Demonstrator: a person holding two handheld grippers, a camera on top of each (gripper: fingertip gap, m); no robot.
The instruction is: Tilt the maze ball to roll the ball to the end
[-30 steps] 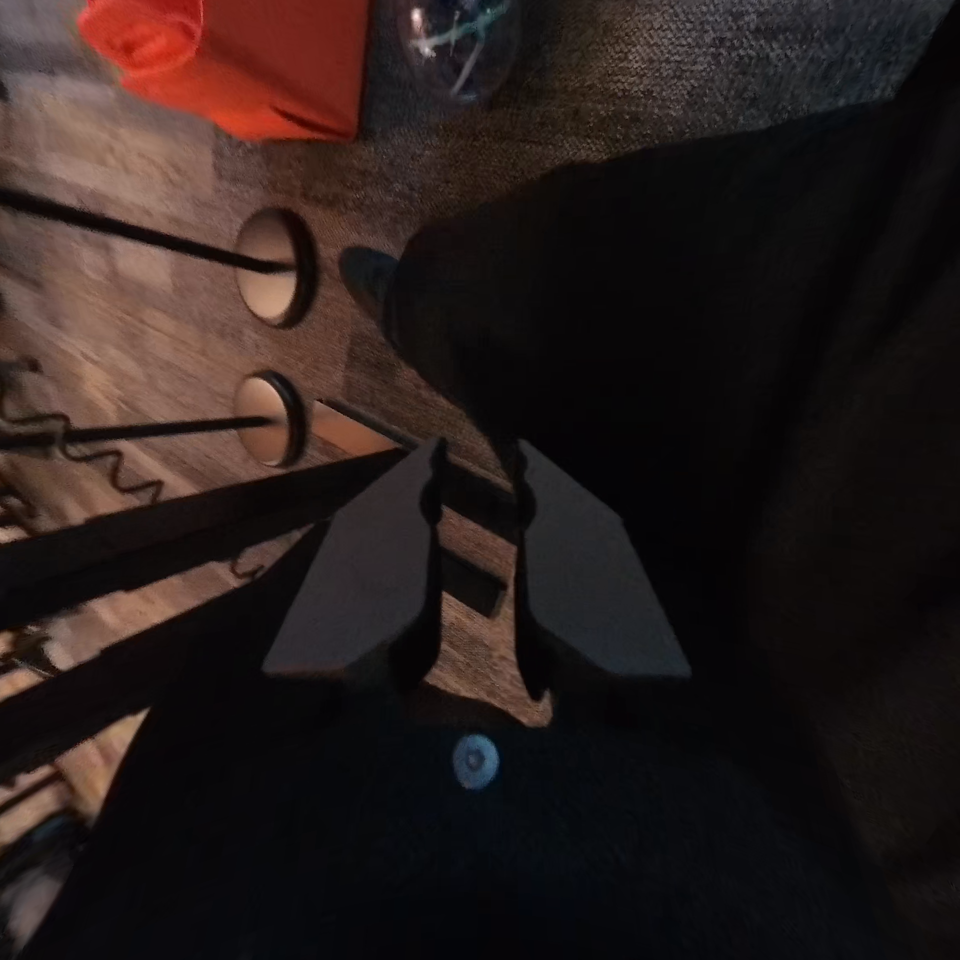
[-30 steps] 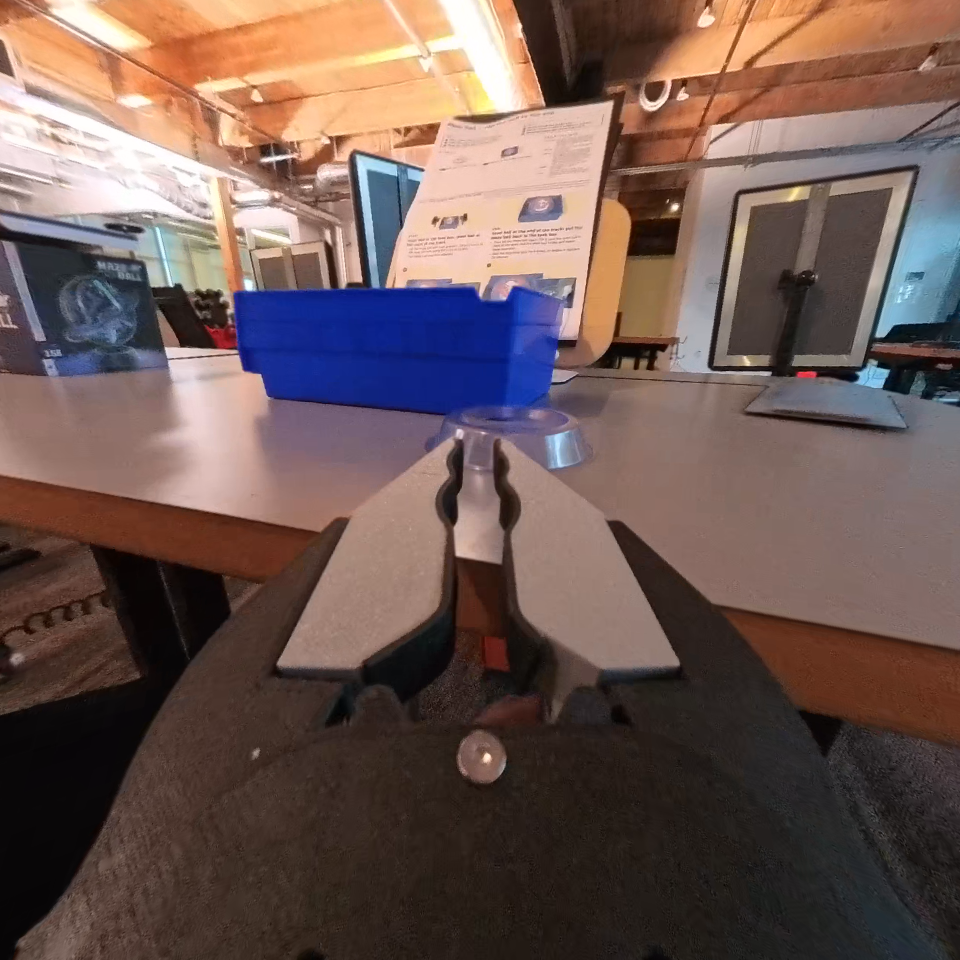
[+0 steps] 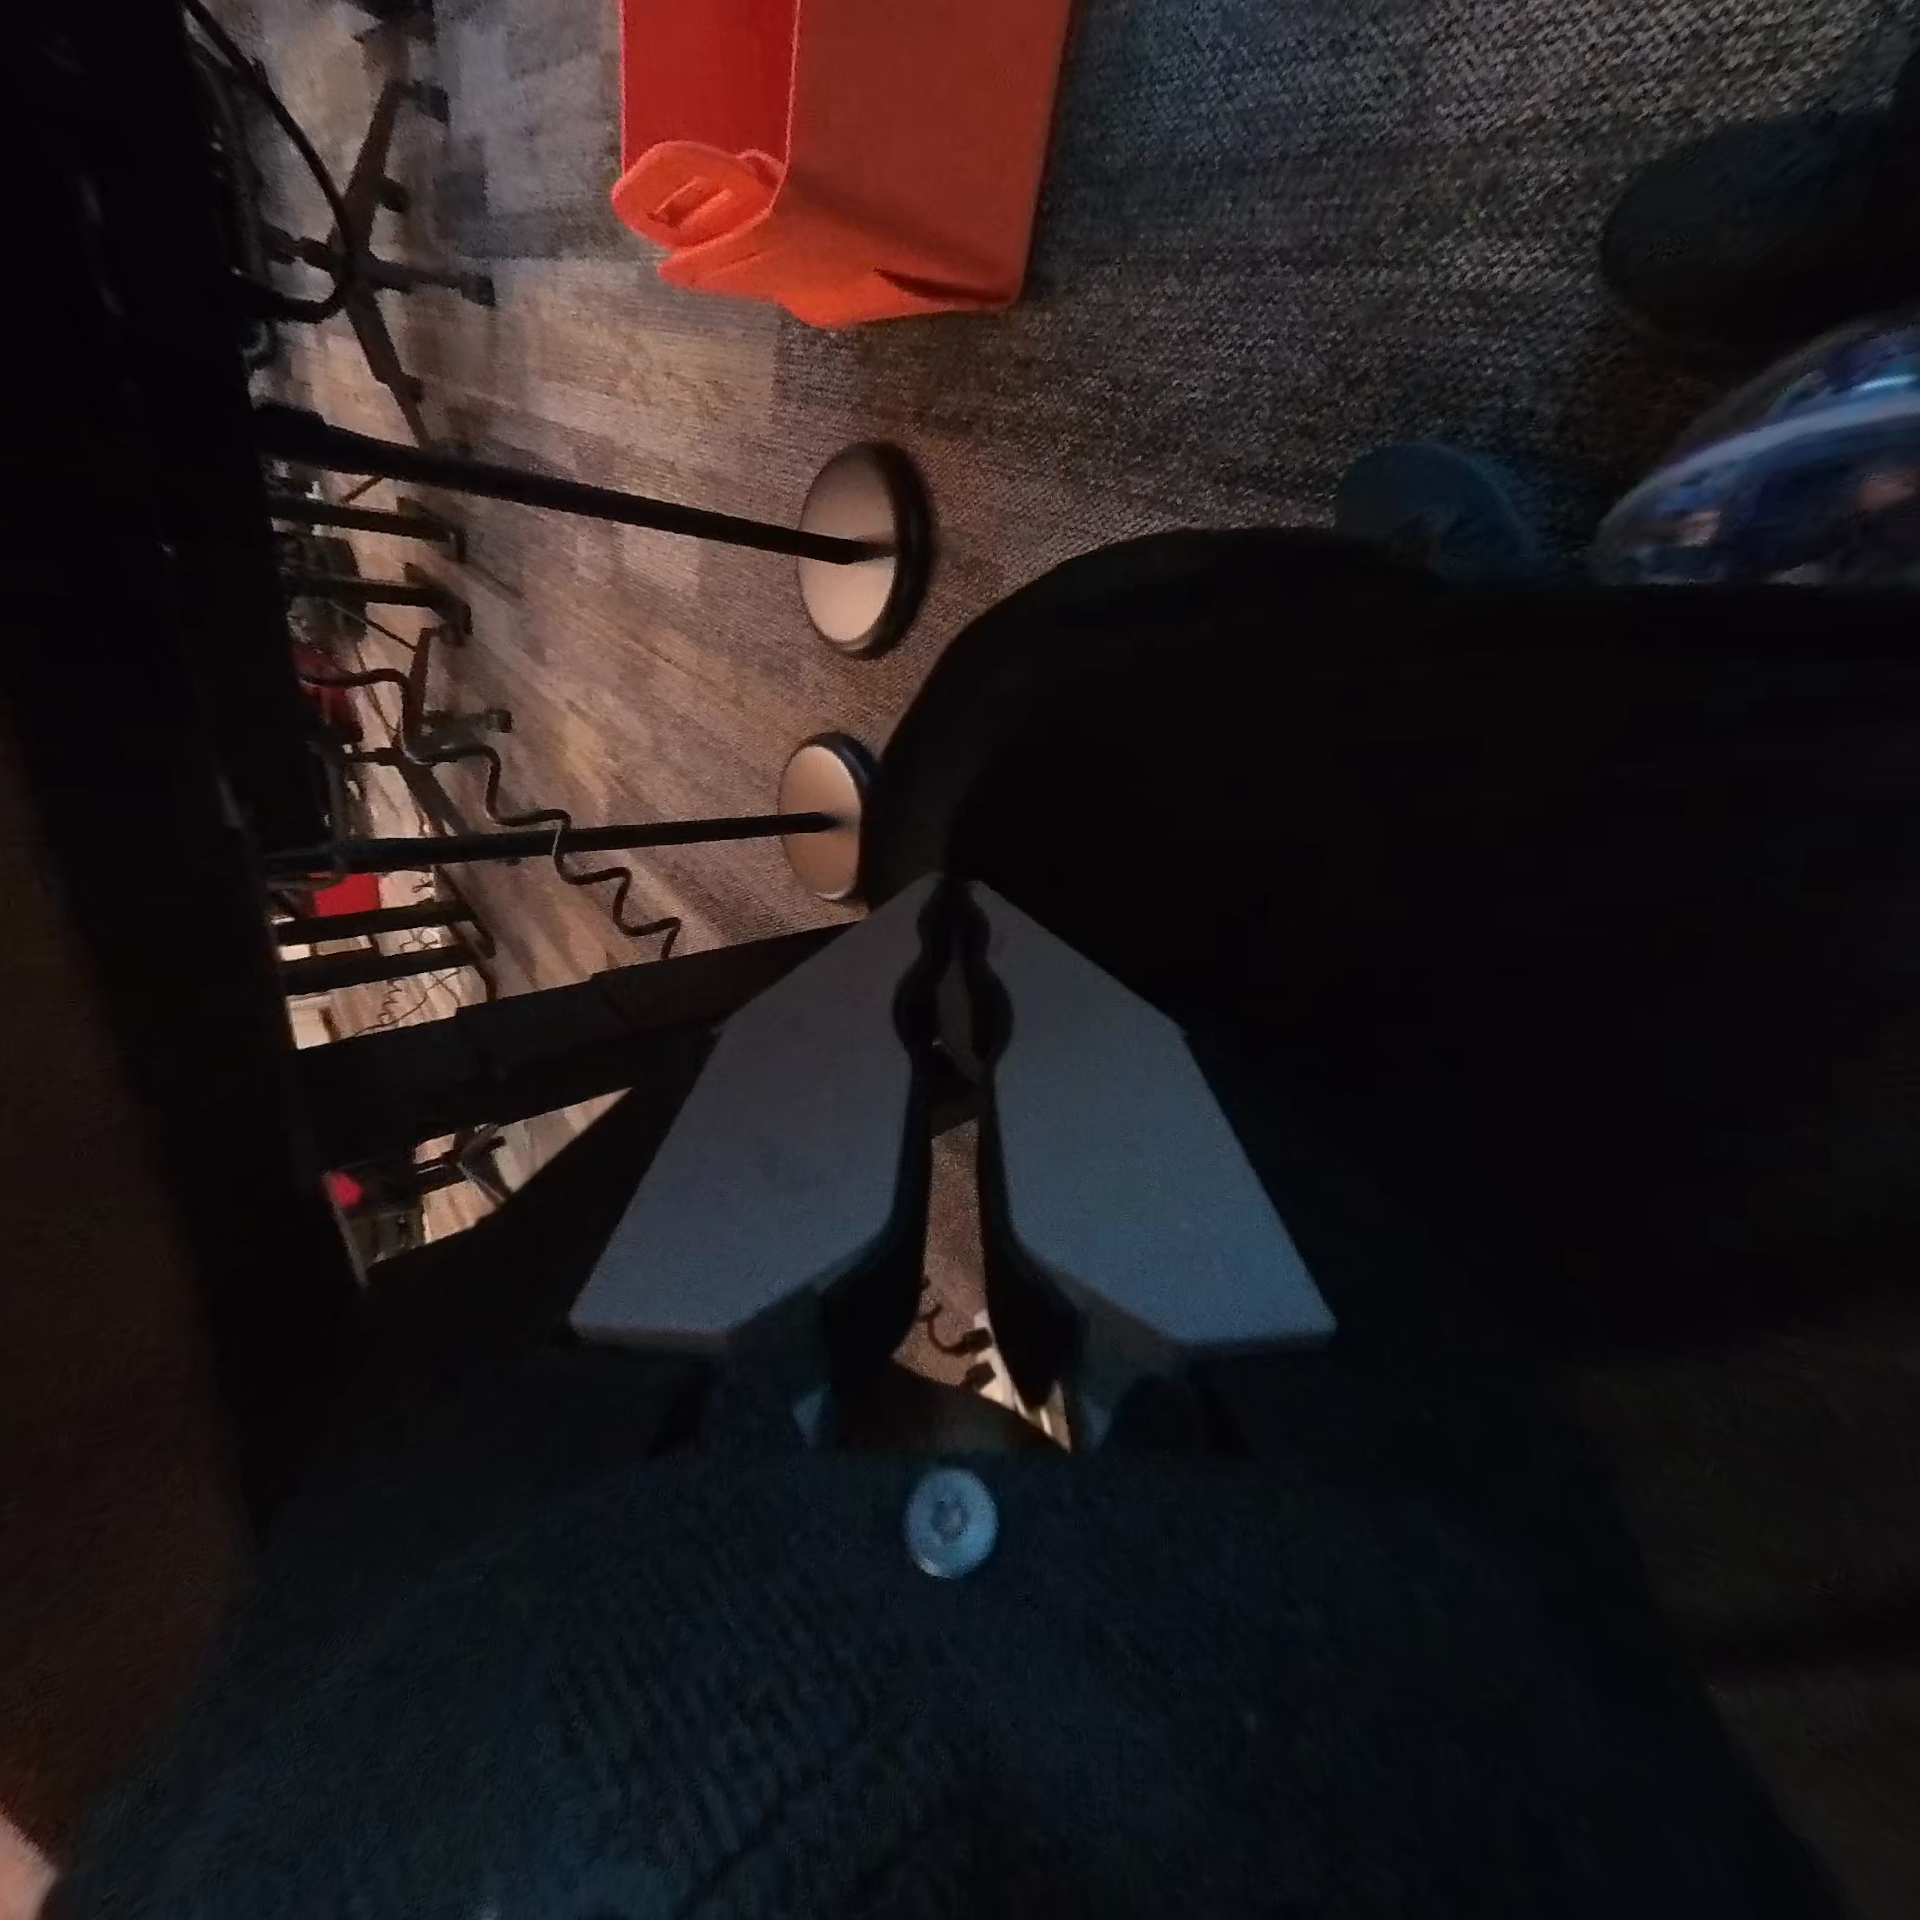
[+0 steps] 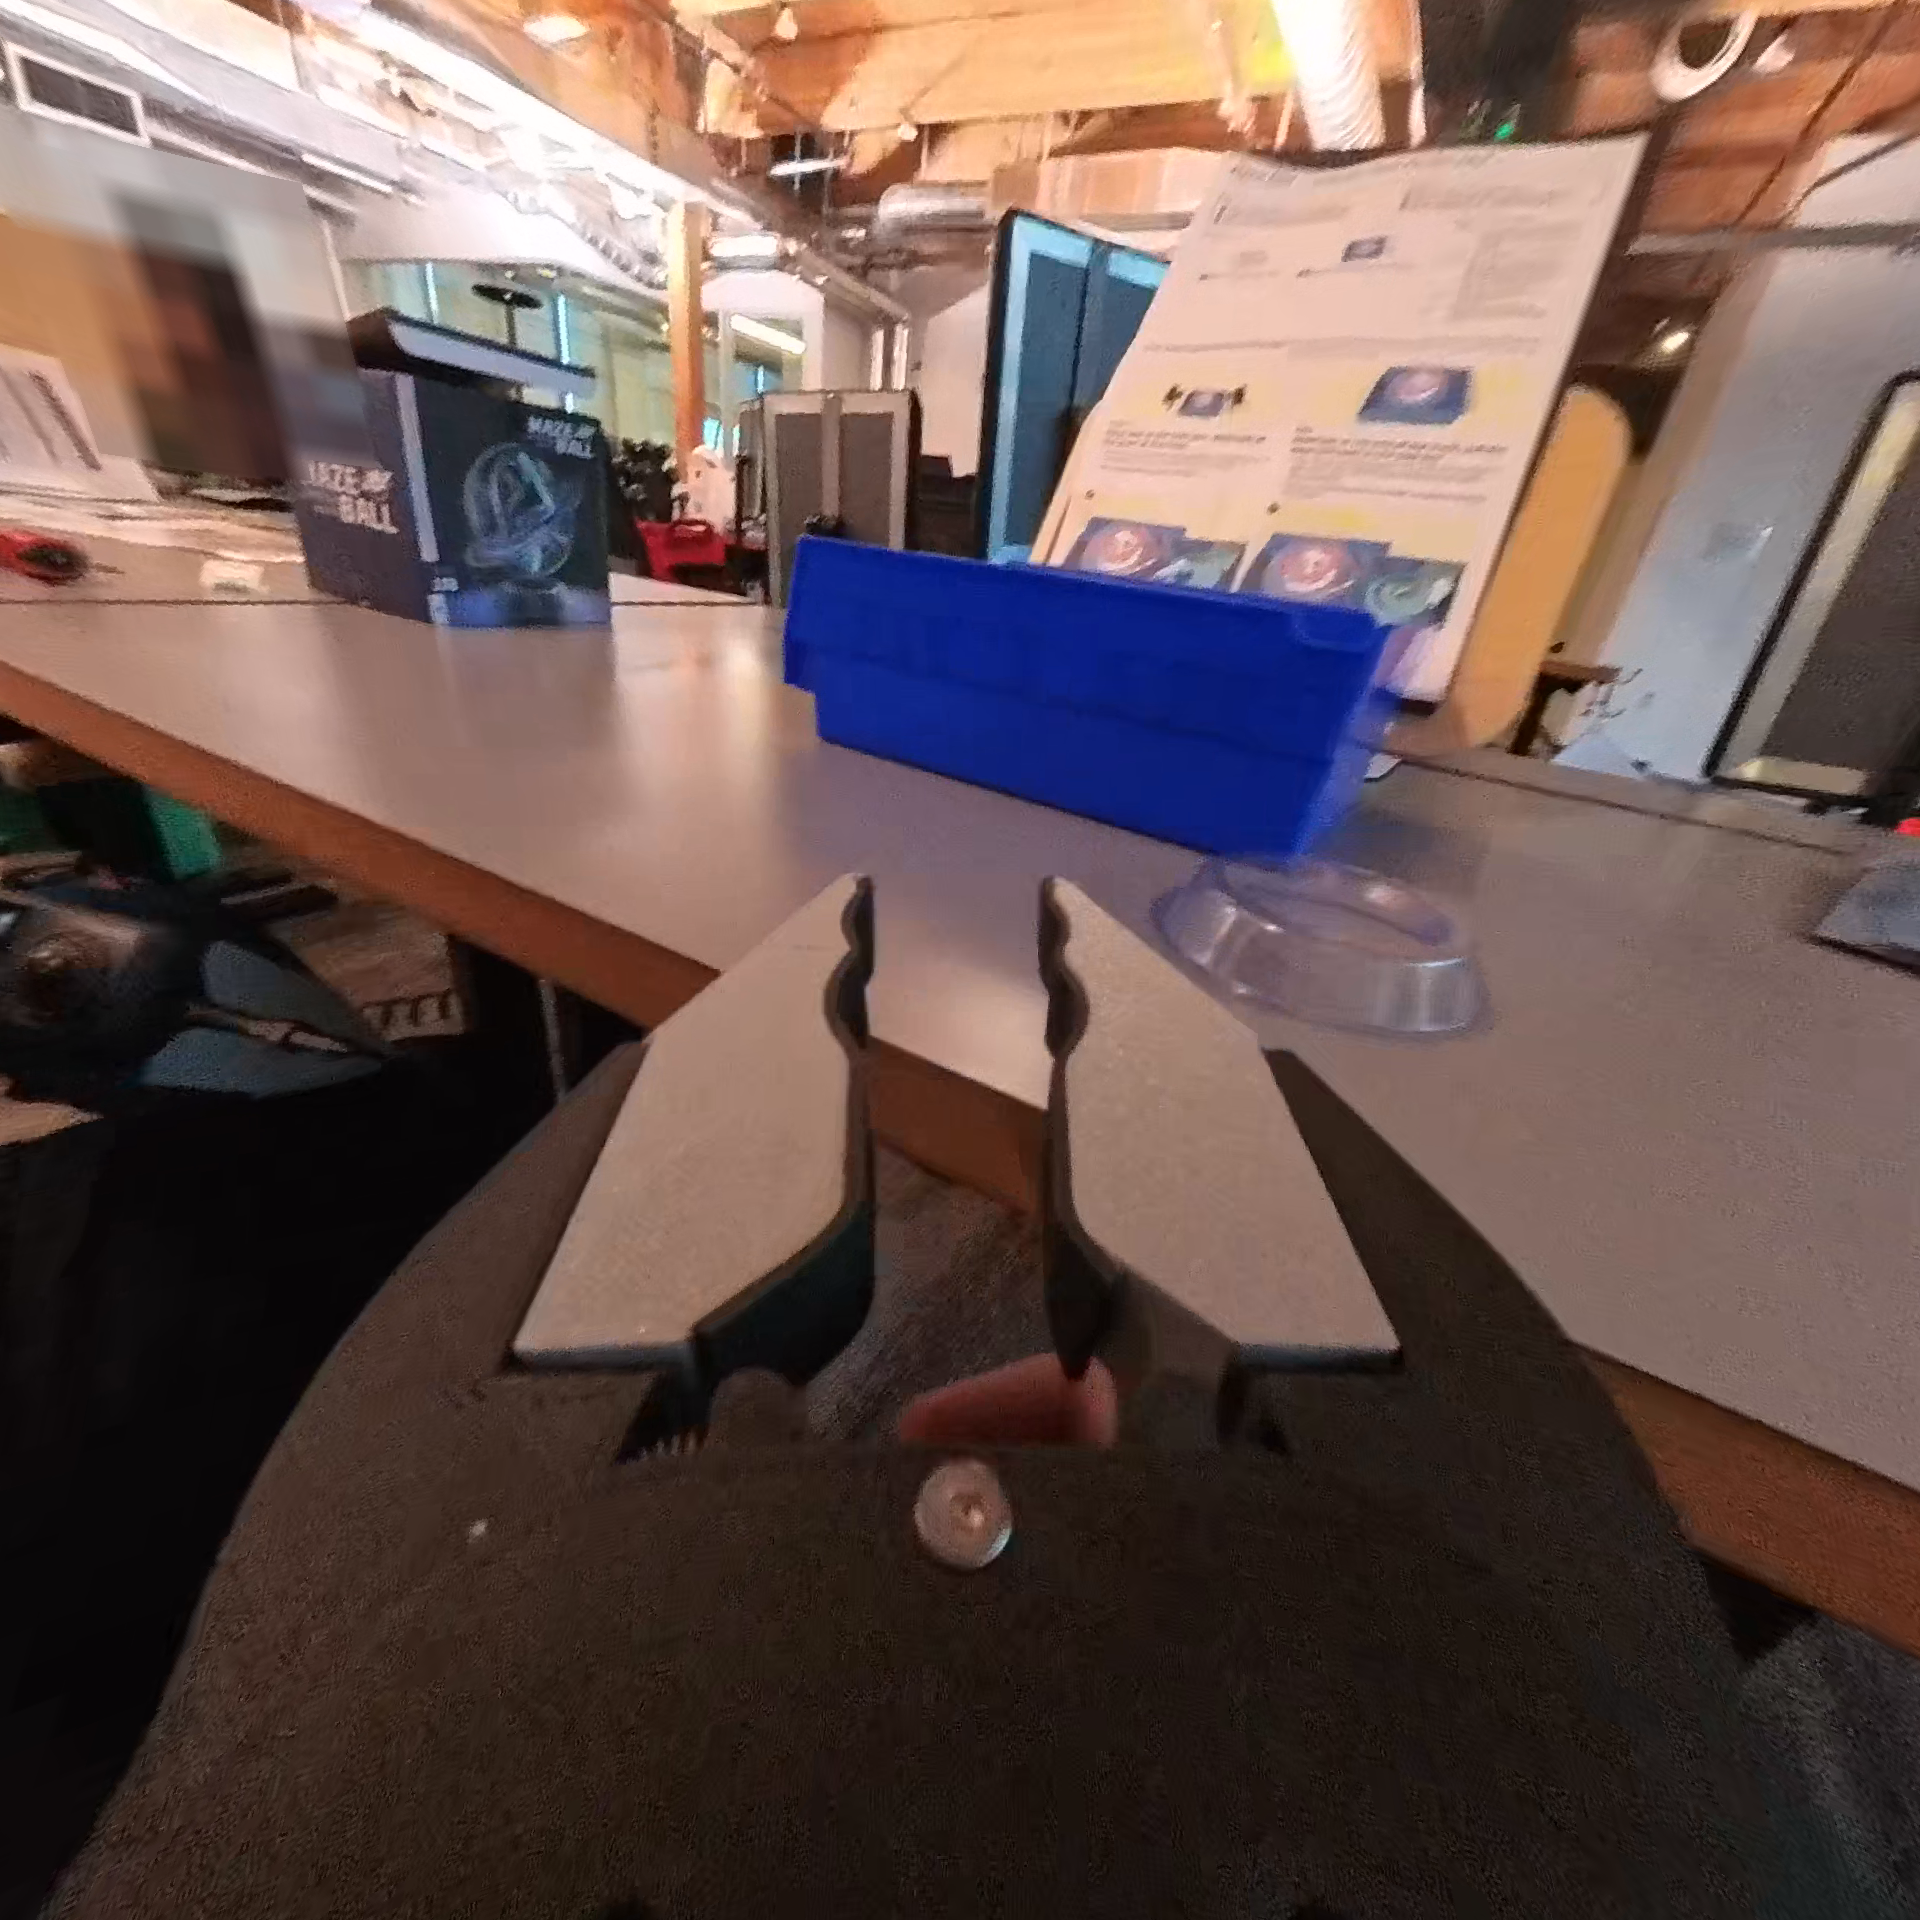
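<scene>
My right gripper (image 4: 954,902) is open and empty, level with the front edge of the grey table (image 4: 582,790). A clear plastic ring stand (image 4: 1320,961) sits on the table just right of its tips. My left gripper (image 3: 951,909) points down at the carpet below the table, its tips touching and nothing between them. A blurred bluish rounded thing (image 3: 1766,468) shows at the right edge of the left wrist view; I cannot tell whether it is the maze ball. No maze ball shows on the table.
A blue bin (image 4: 1091,707) stands behind the stand, with a propped instruction board (image 4: 1351,364) behind it. A dark printed box (image 4: 457,509) sits far left. An orange container (image 3: 831,156), black cables and a dark bulky shape (image 3: 1403,935) are on the floor.
My right gripper has opened wider and swung left, so the clear stand now lies to its right. My left gripper has closed its tips and shifted over the carpet.
</scene>
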